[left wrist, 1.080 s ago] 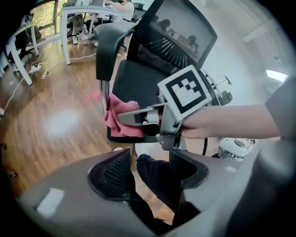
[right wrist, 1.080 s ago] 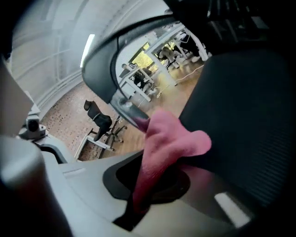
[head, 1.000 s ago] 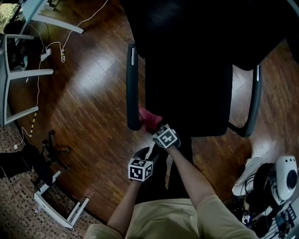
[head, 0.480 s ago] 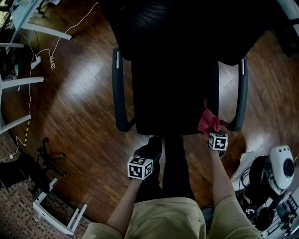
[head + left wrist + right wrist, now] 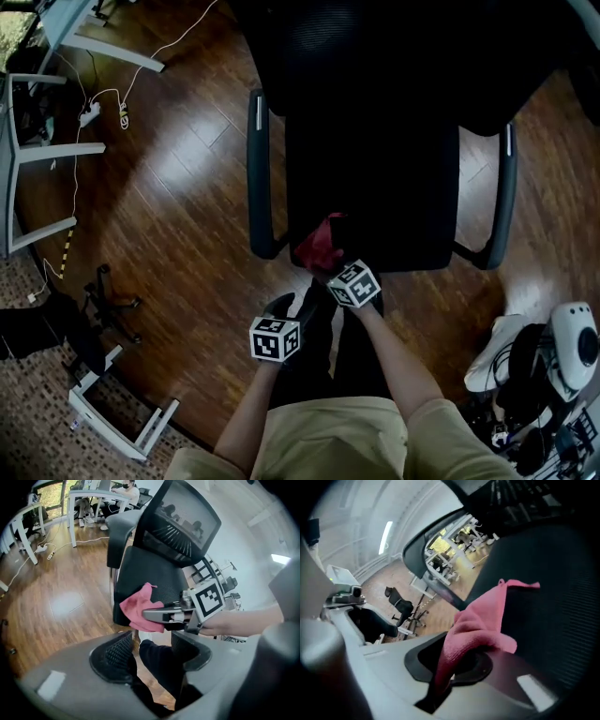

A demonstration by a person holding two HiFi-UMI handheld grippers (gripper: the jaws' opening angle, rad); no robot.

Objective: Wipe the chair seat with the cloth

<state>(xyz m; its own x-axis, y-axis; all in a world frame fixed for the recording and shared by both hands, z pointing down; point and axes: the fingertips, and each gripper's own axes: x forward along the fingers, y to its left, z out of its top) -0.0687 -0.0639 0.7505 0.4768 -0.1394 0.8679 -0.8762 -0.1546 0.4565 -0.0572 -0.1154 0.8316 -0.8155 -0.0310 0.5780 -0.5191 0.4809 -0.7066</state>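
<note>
Midway, apparently: right gripper (image 5: 334, 267) clamped on the pink cloth (image 5: 319, 246), pressing it at the 7 o'clock front corner of the chair seat (image 5: 394, 187), most of it seemingly unwiped; left gripper (image 5: 292, 309) idle, jaws wide, empty.

Head view: looked steeply down from above person (image 5: 328, 441). Chair (image 5: 375, 178) filled upper centre, wood floor (image 5: 169, 178) lay at left.

Left gripper view: sat low, near chair's front. Faced up and across toward seat (image 5: 150, 573) and backrest (image 5: 183, 522) at frame centre. Right gripper (image 5: 149, 615) crossed in from right.

Right gripper view: sat very close to seat and faced along it. Cloth (image 5: 483, 620) filled centre, just past own jaws at bottom.

All three views shared cloth and seat's front edge.
</note>
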